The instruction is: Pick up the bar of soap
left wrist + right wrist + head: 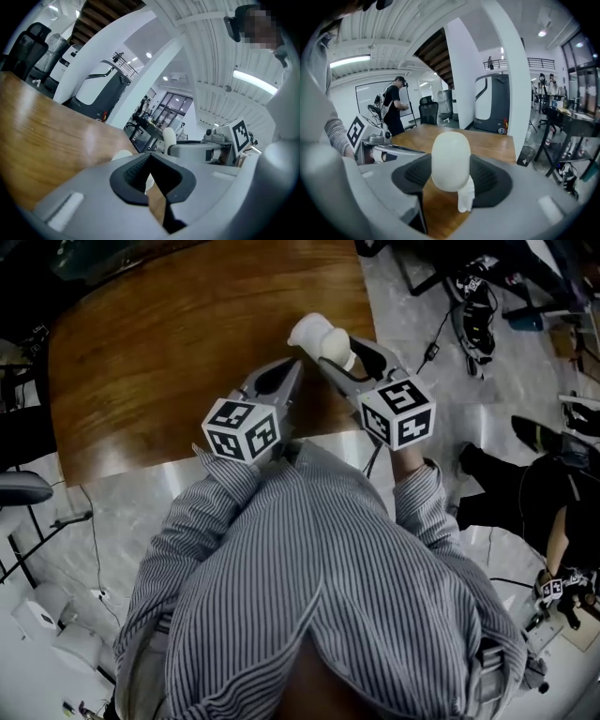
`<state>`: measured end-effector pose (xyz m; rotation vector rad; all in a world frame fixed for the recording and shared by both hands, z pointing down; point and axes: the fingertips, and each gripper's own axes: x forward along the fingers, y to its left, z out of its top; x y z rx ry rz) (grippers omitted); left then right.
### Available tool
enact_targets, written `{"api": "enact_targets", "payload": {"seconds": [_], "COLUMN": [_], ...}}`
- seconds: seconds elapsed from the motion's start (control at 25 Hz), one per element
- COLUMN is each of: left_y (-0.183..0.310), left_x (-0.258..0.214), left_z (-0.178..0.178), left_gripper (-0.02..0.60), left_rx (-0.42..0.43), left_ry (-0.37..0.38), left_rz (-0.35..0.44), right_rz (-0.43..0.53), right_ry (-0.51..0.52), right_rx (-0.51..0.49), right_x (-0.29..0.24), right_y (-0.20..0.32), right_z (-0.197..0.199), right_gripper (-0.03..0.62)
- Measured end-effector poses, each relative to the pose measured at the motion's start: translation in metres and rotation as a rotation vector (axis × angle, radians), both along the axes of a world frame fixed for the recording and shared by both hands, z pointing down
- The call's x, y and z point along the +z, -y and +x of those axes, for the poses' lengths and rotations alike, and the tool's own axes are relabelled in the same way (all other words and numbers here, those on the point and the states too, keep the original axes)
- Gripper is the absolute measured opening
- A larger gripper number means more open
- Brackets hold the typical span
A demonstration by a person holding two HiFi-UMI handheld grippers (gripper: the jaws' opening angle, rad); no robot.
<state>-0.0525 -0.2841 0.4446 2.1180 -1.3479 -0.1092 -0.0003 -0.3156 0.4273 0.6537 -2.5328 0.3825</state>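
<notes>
I hold two tongs and one bar of soap (450,159). My right tongs (452,183) are clamped on the soap, held over the one wooden table (169,362). My left tongs (149,159) are closed on nothing. I cannot identify the small white scrap (465,197) under the soap.

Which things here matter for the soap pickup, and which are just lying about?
In the job: bar of soap; right gripper, shut on it; wooden table.
Just about: left gripper, shut and empty; office chair; standing person.
</notes>
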Motion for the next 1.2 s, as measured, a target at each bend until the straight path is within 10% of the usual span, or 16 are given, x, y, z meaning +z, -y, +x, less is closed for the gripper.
{"api": "enact_targets", "payload": {"seconds": [0.68,1.2], "left_y": [-0.019,-0.027], "left_x": [-0.039,-0.035], "left_z": [0.018,0.025], "left_gripper": [0.002,0.002], "left_rx": [0.062,0.060], "left_ry": [0.020,0.043], "left_rz": [0.107,0.101], "right_rz": [0.018,0.051], "right_ry": [0.315,0.301], "right_rx": [0.205,0.207], "right_x": [-0.033,-0.034], "right_y": [-0.044,-0.044], "right_z": [0.037,0.047], "right_gripper": [0.253,0.253]}}
